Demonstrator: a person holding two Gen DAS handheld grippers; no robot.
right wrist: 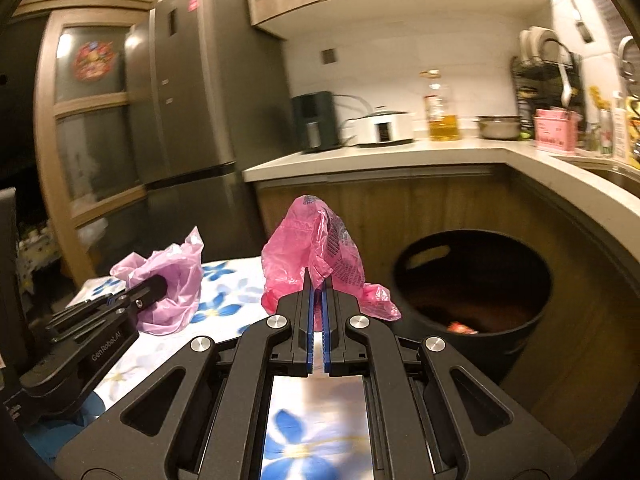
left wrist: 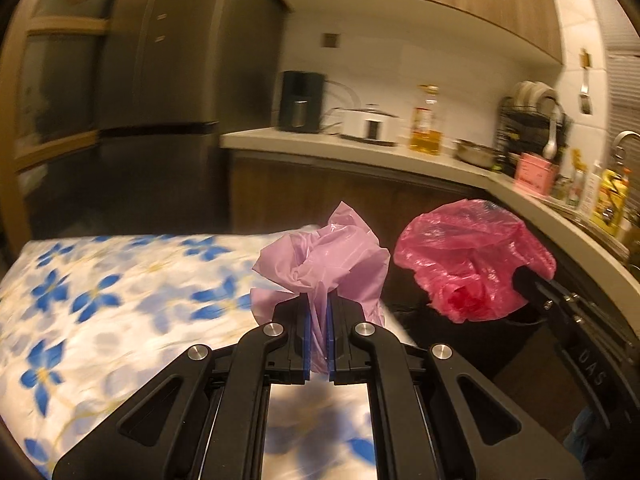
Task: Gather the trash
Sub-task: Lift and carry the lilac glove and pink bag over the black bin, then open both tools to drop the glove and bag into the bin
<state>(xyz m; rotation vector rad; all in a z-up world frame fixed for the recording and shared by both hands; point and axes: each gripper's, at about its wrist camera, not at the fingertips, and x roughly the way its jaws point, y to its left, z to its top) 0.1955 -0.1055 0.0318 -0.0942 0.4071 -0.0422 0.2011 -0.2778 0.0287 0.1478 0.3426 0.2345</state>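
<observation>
Right wrist view: right gripper (right wrist: 317, 292) clamps a crumpled pink plastic bag (right wrist: 320, 256), jaws pinched nearly together on the film. A black round bin (right wrist: 476, 292) stands on the floor just right of and beyond the bag, mouth open upward; the right hand is judged the nearer to it. Left of the bin, the left gripper (left wrist: 317, 300) likewise pinches a lilac plastic bag (left wrist: 320, 260), held above a table with a blue-flowered cloth (left wrist: 100, 300). Behind the bin runs a wooden-fronted kitchen counter (right wrist: 400, 156); left of it stands a grey refrigerator (right wrist: 192, 100).
</observation>
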